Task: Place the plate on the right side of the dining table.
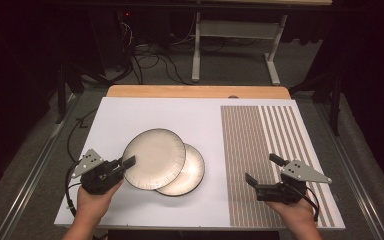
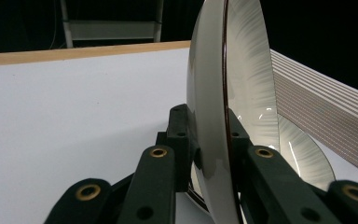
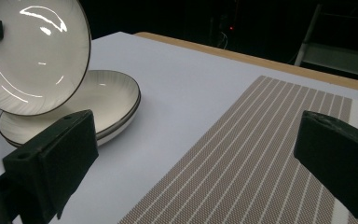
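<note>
While the left gripper (image 1: 125, 164) pinches the upper plate (image 1: 155, 157) by its rim, the right gripper (image 1: 264, 171) holds its jaws spread over the striped mat (image 1: 260, 145).

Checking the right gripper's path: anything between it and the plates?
Nothing stands between them. In the high view, the right gripper and the lower plate are separated by bare white board and the placemat's edge.

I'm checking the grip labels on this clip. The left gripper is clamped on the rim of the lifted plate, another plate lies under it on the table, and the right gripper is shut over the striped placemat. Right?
Not quite: the right gripper is open, its jaws wide apart over the striped placemat, as the right gripper view shows. The left gripper does clamp the lifted plate by its rim, above the other plate.
</note>
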The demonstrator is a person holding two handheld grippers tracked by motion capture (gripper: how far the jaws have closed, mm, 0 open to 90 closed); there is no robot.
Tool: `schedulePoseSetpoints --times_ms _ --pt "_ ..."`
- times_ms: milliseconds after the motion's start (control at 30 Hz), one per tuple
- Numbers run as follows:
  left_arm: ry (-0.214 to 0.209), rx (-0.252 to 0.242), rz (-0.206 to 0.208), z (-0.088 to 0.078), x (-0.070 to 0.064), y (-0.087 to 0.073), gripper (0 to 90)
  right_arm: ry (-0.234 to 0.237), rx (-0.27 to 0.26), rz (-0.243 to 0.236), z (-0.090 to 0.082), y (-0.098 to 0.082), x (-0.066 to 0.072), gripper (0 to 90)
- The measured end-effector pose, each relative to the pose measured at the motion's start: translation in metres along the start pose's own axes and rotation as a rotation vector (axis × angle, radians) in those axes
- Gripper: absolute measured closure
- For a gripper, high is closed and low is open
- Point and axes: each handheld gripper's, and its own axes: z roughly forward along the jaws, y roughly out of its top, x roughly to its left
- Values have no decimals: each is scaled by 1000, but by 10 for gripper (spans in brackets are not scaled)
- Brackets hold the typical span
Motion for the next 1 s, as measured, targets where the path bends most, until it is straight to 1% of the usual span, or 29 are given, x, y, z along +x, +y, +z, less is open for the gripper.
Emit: schedulePoseSetpoints --times_ms 100,133,167,233,267,300,367,433,500,533,567,600,633,733,767,800,867,900,933,1000 --pt "-4 2 8 0 1 0 788 19 6 -9 10 7 6 10" --pt "-4 2 8 0 1 0 787 19 6 -9 10 7 6 10" --pt "-7 4 3 0 1 0 786 36 24 -12 17 11 11 13" --pt "-8 7 0 0 2 0 786 55 28 -17 24 15 14 13" --pt "-8 7 0 0 2 0 786 55 28 -17 24 15 14 13" --pt "-8 8 0 0 2 0 785 72 47 -26 35 18 20 17" --pt "-8 7 2 0 2 0 786 75 55 -25 38 19 22 18" --pt "-10 6 5 0 1 0 786 106 78 -32 55 22 30 19" --pt "-11 7 19 0 1 1 786 113 96 -36 64 22 34 18" --pt "-11 7 19 0 1 1 786 113 96 -36 64 22 34 18" --pt "-14 8 25 1 0 2 786 132 117 -40 75 23 40 19" --pt "-14 8 25 1 0 2 786 132 117 -40 75 23 40 19" --pt "-13 8 28 1 0 2 786 143 125 -43 81 23 43 23" --pt "-15 8 29 1 0 2 786 148 128 -44 87 24 48 25" --pt "-16 8 29 1 1 2 785 155 124 -53 90 25 50 26" --pt "-16 9 29 1 1 2 785 159 129 -50 94 26 54 30" --pt "-17 9 29 1 1 2 785 162 126 -58 97 27 55 34" --pt "-18 8 29 1 1 2 785 171 123 -57 101 29 58 57" --pt "-18 8 29 1 1 2 785 171 123 -57 101 29 58 57" --pt "-18 8 31 1 0 2 786 183 120 -59 106 31 62 102"
